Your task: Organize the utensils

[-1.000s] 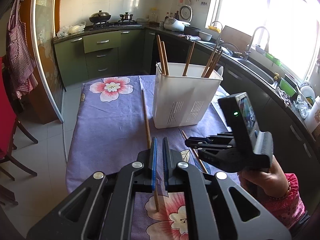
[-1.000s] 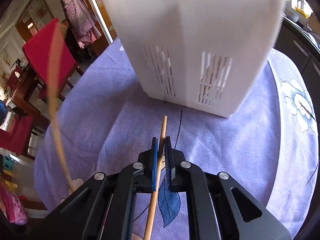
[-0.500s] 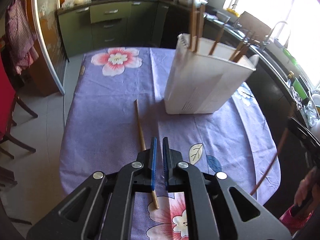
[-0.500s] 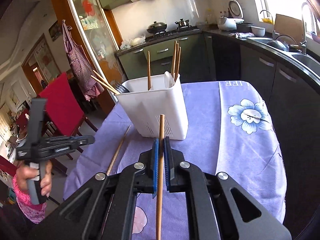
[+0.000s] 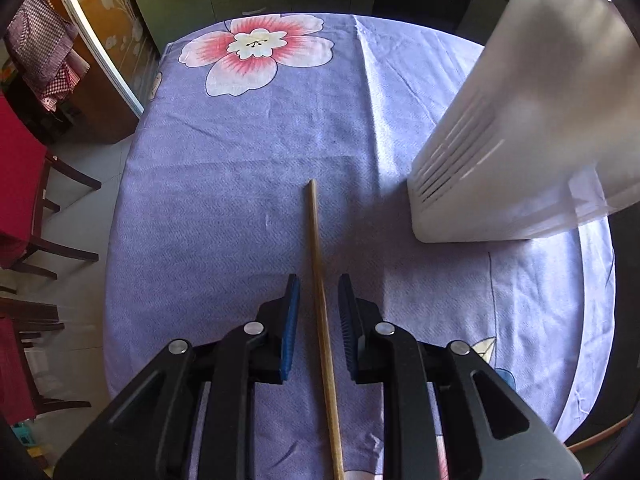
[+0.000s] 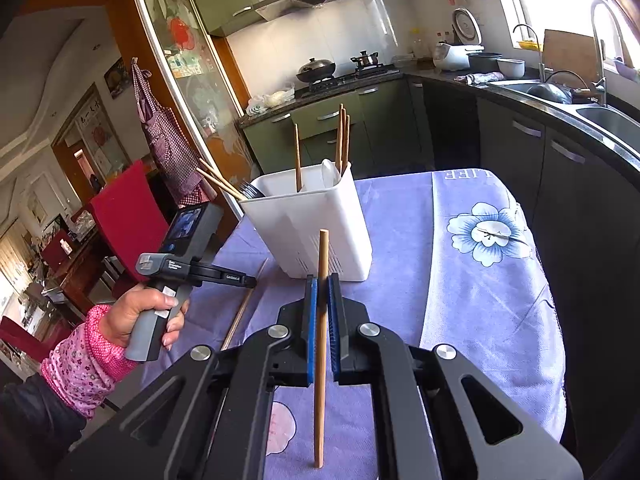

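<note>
A wooden chopstick [image 5: 320,300] lies on the purple flowered tablecloth [image 5: 240,168]. My left gripper [image 5: 318,292] is open, low over the cloth, with its blue pads on either side of the chopstick. The white utensil holder [image 5: 520,128] stands close at the right. My right gripper [image 6: 322,292] is shut on a second chopstick [image 6: 321,320] and holds it above the table. In the right wrist view the holder [image 6: 316,232] stands ahead with several chopsticks in it, and the left gripper [image 6: 240,280] and the lying chopstick [image 6: 244,308] show at the left.
Red chairs [image 5: 20,184] stand left of the table. Green kitchen cabinets [image 6: 332,120] and a stove lie beyond. A counter with a sink [image 6: 600,116] runs along the right. The table edge [image 6: 552,320] drops off at the right.
My left gripper has opened and dropped down around the lying chopstick. My right gripper has kept its chopstick and drawn back a little from the holder.
</note>
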The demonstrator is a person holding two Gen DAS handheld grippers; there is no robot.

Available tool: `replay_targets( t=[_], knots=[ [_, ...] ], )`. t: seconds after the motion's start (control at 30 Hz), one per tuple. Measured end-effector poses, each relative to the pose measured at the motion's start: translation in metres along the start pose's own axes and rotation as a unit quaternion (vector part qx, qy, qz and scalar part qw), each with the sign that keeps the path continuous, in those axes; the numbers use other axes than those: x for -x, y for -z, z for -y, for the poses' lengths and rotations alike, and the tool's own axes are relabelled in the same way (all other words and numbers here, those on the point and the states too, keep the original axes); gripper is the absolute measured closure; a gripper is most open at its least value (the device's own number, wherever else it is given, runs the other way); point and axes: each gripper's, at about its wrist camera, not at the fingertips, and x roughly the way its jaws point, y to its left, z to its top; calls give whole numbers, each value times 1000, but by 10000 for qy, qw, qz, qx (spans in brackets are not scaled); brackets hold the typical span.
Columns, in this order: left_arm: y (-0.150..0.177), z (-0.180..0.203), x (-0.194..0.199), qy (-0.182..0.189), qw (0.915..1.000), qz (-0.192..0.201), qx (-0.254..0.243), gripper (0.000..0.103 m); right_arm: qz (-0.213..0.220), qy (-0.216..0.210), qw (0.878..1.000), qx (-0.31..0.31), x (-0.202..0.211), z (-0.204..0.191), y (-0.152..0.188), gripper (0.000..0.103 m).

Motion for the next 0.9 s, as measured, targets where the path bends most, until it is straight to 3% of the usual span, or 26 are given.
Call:
replay_targets(
  t=[0.13,0.2,0.33,0.5,0.67,0.9],
  knots=[
    [-3,3,-7,-126,9999,-46,-51,85,54,-6,10000,-34,7,1,1,97],
    [-1,3,-6,-38,10000,-41,-51,97,81,-3,10000,-51,9,3,1,97],
    [12,1,4,148,9998,126,-66,98,116,-19,9999,-54,13,5,1,97],
    [41,-2,59,417,9953,855,-190,98,174,-19,9998,-41,19,5,0,97],
    [83,-2,125,634,9831,1666,-426,98,262,-10,9996,-42,29,5,1,97],
    [117,1,174,708,9709,2181,-683,98,289,8,9996,-9,36,3,2,97]
  ],
)
